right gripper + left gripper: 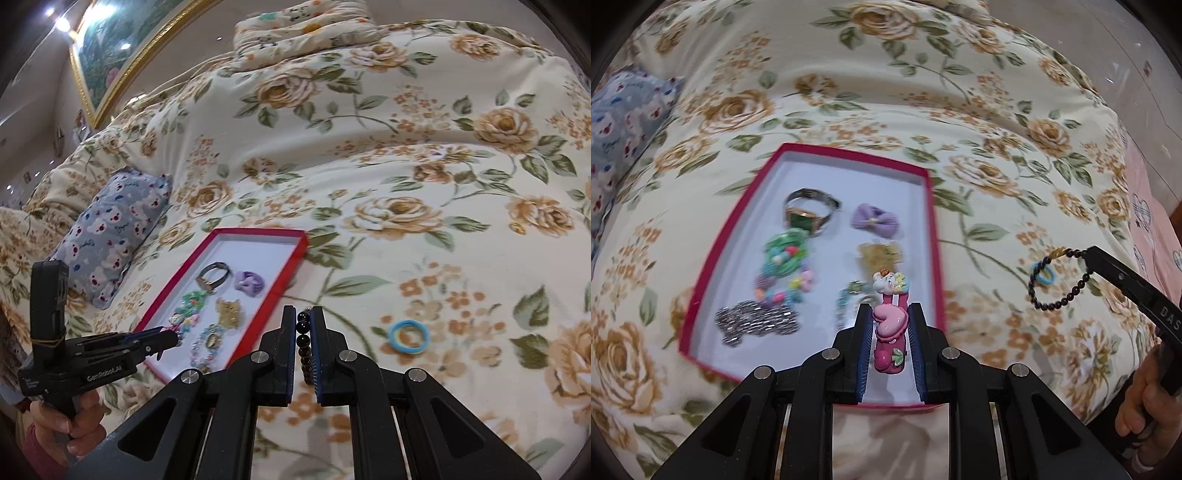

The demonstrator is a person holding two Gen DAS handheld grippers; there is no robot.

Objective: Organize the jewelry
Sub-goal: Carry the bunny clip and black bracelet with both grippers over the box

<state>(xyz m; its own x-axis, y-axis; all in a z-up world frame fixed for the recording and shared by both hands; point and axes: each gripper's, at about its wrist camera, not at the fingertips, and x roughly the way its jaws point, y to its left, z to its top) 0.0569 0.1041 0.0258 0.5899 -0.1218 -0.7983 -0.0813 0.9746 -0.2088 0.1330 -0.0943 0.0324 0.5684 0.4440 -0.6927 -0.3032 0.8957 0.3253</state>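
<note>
The left tool [889, 314] is gripping a pink clip [889, 328] above the red box [746, 206] on the bed [960, 92]. The right tool [303, 321] is pinching a bead bracelet [1056, 280] just by a few beads, right of the box. The dangling loop is likely swinging, so it could snag the box rim or slip free.

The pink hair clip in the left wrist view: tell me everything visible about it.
The pink glossy plastic hair clip is long and narrow, with a pink heart at its middle, a strawberry near its lower end and a small white figure with a yellow star at its tip. It is clamped lengthwise between the blue-padded jaws of the left gripper, tip pointing away, above the near right part of the red-rimmed white tray.
</note>
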